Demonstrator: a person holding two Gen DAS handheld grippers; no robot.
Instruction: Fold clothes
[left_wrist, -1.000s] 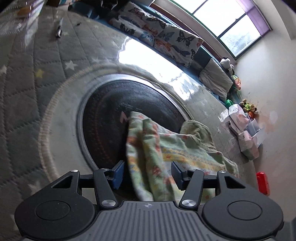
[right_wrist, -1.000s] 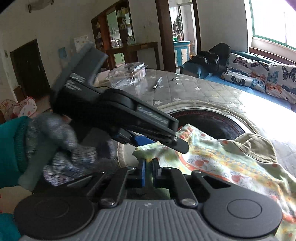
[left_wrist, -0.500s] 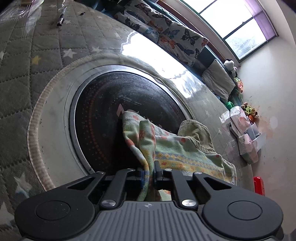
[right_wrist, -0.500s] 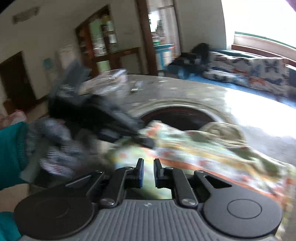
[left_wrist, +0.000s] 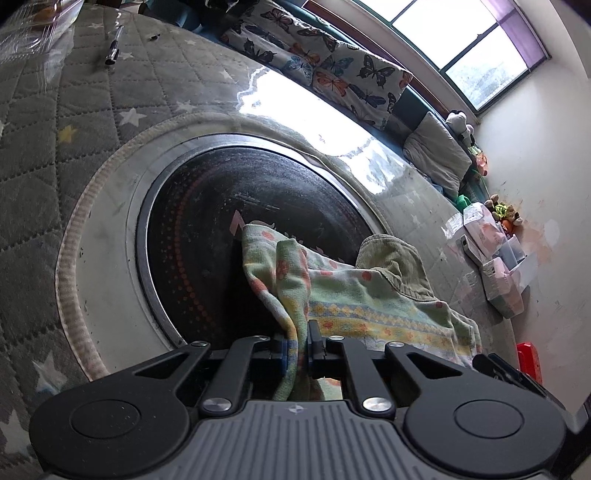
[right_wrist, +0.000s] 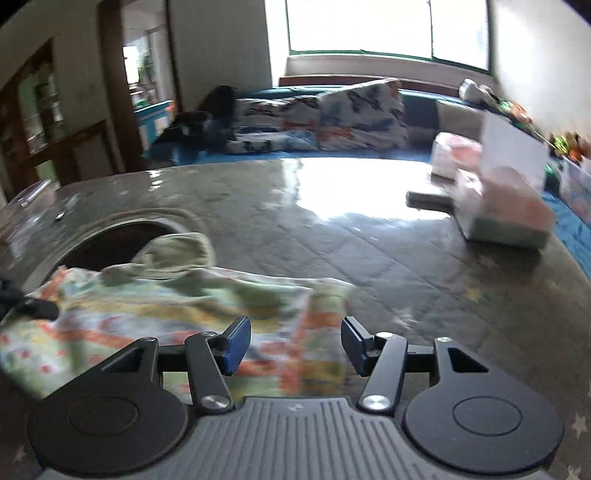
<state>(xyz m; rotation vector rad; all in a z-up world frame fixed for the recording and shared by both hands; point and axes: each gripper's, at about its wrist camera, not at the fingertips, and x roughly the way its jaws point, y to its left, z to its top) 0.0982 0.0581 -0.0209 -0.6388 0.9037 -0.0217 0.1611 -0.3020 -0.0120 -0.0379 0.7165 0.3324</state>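
Left gripper (left_wrist: 298, 345) clamped on patterned cloth (left_wrist: 354, 295); your right gripper (right_wrist: 295, 345), jaws opening, empty: bite its near edge squarely.

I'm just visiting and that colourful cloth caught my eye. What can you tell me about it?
The patterned cloth looks soft and towel-like: pale green with orange dots and a yellow diamond band. It lies rumpled on the quilted table cover, partly over a dark round panel. An olive corduroy garment rests against it. The left gripper pinches a raised fold; the right gripper, jaws opening, hovers over another part.
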